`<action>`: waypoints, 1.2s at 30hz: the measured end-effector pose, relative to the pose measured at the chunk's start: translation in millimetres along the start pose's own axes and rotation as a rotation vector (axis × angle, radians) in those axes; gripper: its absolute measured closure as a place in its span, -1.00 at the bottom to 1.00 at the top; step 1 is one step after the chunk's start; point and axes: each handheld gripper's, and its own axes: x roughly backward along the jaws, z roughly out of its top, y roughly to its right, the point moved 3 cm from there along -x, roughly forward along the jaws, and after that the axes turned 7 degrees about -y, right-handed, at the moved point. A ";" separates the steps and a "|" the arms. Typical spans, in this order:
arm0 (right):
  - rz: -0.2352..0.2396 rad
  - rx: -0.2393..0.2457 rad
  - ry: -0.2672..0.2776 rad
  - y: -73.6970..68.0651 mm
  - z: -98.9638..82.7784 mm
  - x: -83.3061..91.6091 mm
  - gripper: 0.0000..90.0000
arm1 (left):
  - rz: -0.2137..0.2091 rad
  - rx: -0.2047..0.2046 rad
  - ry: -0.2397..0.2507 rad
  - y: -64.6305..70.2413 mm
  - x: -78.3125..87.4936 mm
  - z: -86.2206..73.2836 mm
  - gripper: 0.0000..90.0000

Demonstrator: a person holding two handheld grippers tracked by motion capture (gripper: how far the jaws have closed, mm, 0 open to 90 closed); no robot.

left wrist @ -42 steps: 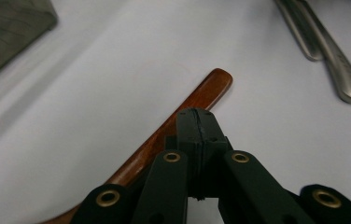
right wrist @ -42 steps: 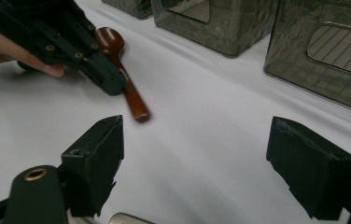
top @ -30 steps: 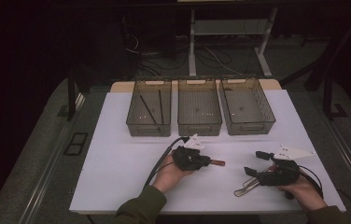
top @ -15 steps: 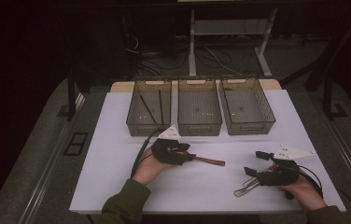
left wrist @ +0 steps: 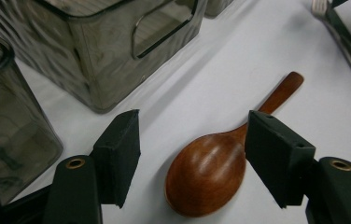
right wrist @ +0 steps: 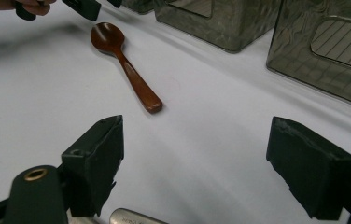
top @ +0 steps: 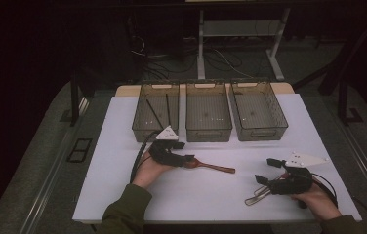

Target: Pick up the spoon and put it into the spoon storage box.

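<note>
A brown wooden spoon [top: 212, 166] lies flat on the white table [top: 123, 146], bowl to the left. My left gripper [top: 186, 159] is at the bowl end. In the left gripper view its jaws have just been opening and now stand apart on either side of the spoon's bowl [left wrist: 208, 172], with neither pad touching it. My right gripper [top: 266, 171] rests open near the front right with nothing between its pads. A metal wire utensil [top: 255, 195] lies just below it. In the right gripper view the spoon [right wrist: 127, 65] lies ahead, with the left gripper [right wrist: 85, 7] at its bowl.
Three smoky clear bins stand in a row at the back: the left bin [top: 140, 130] holds thin black sticks [top: 155, 115], then the middle bin [top: 209, 131] and the right bin [top: 262, 131]. The bin walls [left wrist: 108, 51] stand close beyond the left jaws.
The left hand has slid left across the table with the spoon. Its jaws have opened and the spoon now lies free between them. The right hand has stayed put.
</note>
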 end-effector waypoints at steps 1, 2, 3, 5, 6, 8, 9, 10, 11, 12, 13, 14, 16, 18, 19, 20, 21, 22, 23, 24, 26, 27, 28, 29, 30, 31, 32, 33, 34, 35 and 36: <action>-0.001 -0.001 0.000 0.2 0.0 0.1 -0.59 | 0.002 0.000 -0.008 0.0 -2.1 -0.5 -0.24; -0.001 -0.003 0.000 0.4 0.0 0.1 -0.59 | 0.001 -0.005 -0.018 0.0 -4.0 -0.9 -0.24; -0.001 -0.005 0.000 0.4 -0.1 0.2 -0.59 | 0.003 -0.007 -0.023 0.0 -5.2 -1.2 -0.24; -0.001 -0.003 0.000 0.4 -0.1 0.2 -0.59 | 0.005 -0.008 -0.038 0.6 -7.9 -2.3 -0.24; 0.000 -0.002 -0.001 0.2 -0.2 0.2 -0.59 | 0.003 -0.015 -0.046 0.2 -8.8 -2.6 -0.24; 0.000 -0.002 -0.002 0.1 -0.3 0.3 -0.59 | 0.006 -0.008 -0.057 0.7 -10.2 -3.6 -0.25; 0.000 -0.001 -0.001 0.1 -0.3 0.4 -0.59 | 0.006 -0.012 -0.062 0.5 -10.7 -3.9 -0.25; 0.000 -0.002 -0.001 0.2 -0.3 0.5 -0.59 | 0.004 -0.019 -0.062 0.1 -11.4 -3.8 -0.25; 0.000 -0.003 -0.001 0.2 -0.3 0.6 -0.59 | 0.004 -0.021 -0.068 0.3 -11.8 -4.2 -0.25; -0.001 -0.003 -0.001 0.4 -0.3 0.5 -0.59 | 0.004 -0.016 -0.077 1.1 -12.2 -4.7 -0.25; -0.001 -0.004 -0.001 0.3 -0.4 0.6 -0.59 | 0.004 -0.021 -0.078 1.1 -13.1 -4.9 -0.25; -0.001 -0.003 -0.002 0.2 -0.3 0.6 -0.59 | 0.007 -0.029 -0.080 0.8 -13.8 -5.2 -0.25; -0.001 -0.001 -0.002 0.1 -0.3 0.6 -0.59 | 0.006 -0.031 -0.096 1.2 -14.0 -6.3 -0.25; -0.001 -0.001 -0.003 0.1 -0.3 0.4 -0.59 | 0.007 -0.022 -0.101 2.2 -14.7 -7.3 -0.24; -0.001 -0.001 -0.002 0.0 -0.3 0.3 -0.59 | 0.006 -0.025 -0.106 2.1 -14.8 -7.6 -0.24; -0.001 0.000 -0.003 0.1 -0.3 0.5 -0.59 | 0.007 -0.044 -0.115 1.0 -14.9 -8.0 -0.24; -0.001 -0.001 -0.002 0.0 -0.3 0.6 -0.59 | 0.006 -0.041 -0.120 1.6 -15.2 -8.6 -0.24; -0.001 -0.001 -0.002 0.0 -0.3 0.7 -0.59 | 0.005 -0.051 -0.127 1.3 -15.4 -8.9 -0.24; -0.001 -0.001 -0.002 0.1 -0.3 0.7 -0.59 | 0.004 -0.039 -0.125 2.8 -16.2 -9.5 -0.23; -0.002 -0.001 -0.002 0.1 -0.3 0.8 -0.59 | 0.006 -0.045 -0.125 3.2 -16.3 -9.6 -0.23; -0.002 -0.002 -0.001 0.2 -0.2 0.9 -0.59 | 0.009 -0.053 -0.131 3.8 -15.9 -9.5 -0.23; -0.002 -0.001 -0.001 0.2 -0.3 0.9 -0.59 | 0.011 -0.069 -0.136 3.2 -15.7 -9.5 -0.22; -0.003 -0.001 -0.002 0.2 -0.3 0.9 -0.59 | 0.011 -0.063 -0.140 4.4 -15.6 -9.9 -0.22; -0.003 -0.001 -0.002 0.2 -0.3 0.9 -0.59 | 0.013 -0.070 -0.141 4.8 -15.7 -9.9 -0.22; -0.003 -0.001 -0.001 0.2 -0.3 0.9 -0.59 | 0.016 -0.092 -0.146 4.3 -15.4 -9.6 -0.21; -0.003 -0.001 -0.002 0.2 -0.3 1.0 -0.59 | 0.016 -0.092 -0.143 5.7 -15.8 -9.9 -0.20; -0.003 -0.001 -0.002 0.2 -0.3 1.0 -0.59 | 0.013 -0.092 -0.146 7.0 -15.5 -10.2 -0.18; -0.003 -0.001 -0.002 0.1 -0.3 0.9 -0.59 | 0.011 -0.095 -0.146 7.8 -15.4 -10.3 -0.16; -0.003 0.000 -0.003 0.1 -0.3 0.8 -0.59 | 0.008 -0.119 -0.150 7.1 -14.9 -10.1 -0.15; -0.003 -0.001 -0.003 0.1 -0.3 0.8 -0.59 | 0.000 -0.109 -0.151 8.9 -14.6 -10.8 -0.11; -0.003 -0.001 -0.003 0.1 -0.3 0.8 -0.59 | -0.004 -0.114 -0.148 9.7 -14.6 -11.0 -0.08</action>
